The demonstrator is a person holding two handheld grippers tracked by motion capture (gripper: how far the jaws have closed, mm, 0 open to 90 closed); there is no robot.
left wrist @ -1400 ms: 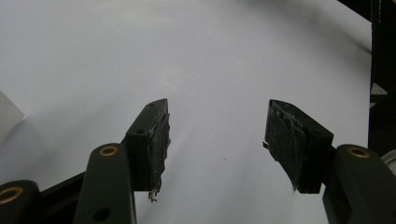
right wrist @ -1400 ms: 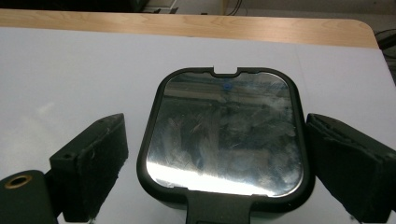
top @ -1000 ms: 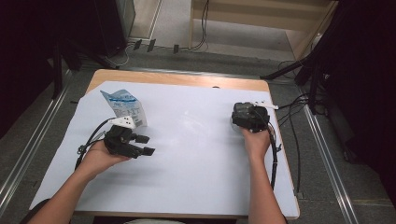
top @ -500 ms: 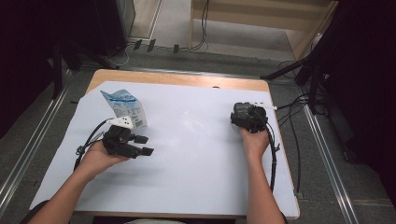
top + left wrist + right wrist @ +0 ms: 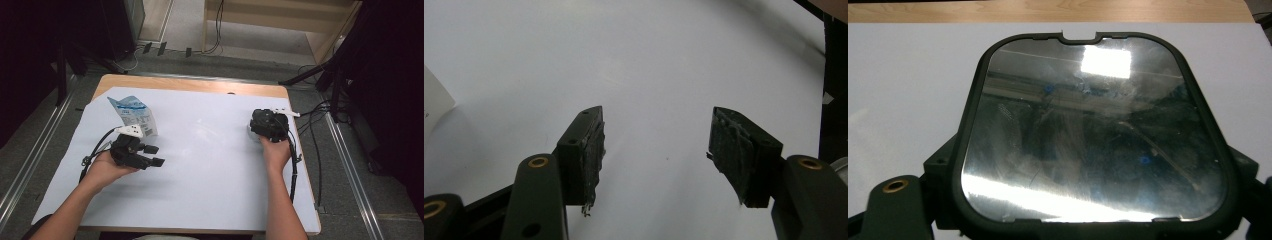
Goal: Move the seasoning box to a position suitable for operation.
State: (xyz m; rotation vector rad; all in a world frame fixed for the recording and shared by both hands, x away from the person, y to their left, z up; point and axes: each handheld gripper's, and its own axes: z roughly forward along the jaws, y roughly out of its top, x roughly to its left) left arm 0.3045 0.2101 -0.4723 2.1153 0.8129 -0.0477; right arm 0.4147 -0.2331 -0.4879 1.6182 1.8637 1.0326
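White sheeting covers the surface (image 5: 200, 175), leaving a strip of bare wood along the far edge. Most of the middle and the near half lie open, with wide room between the two hands. Beyond the edges, metal rails run along the floor on both sides, and cables trail on the floor past the far and right edges.

One pouch (image 5: 134, 115), blue and white, stands upright near the far-left corner of the sheet. The left claw (image 5: 154, 155) rests in the person's left hand just in front of the pouch, near it but apart, its tips pointing toward the middle. In the left gripper view its jaws stand released, wide apart, with bare white sheet between the pads (image 5: 594, 150) and a white corner of the pouch (image 5: 436, 97) at the left border.

The right claw (image 5: 270, 125) sits in the right hand near the right edge, well apart from the pouch. In the right gripper view one dark-framed mirror plate (image 5: 1093, 130) covers the jaws, so I cannot tell whether they are released or clenched.

Counted: two claws, one pouch, one mirror plate.
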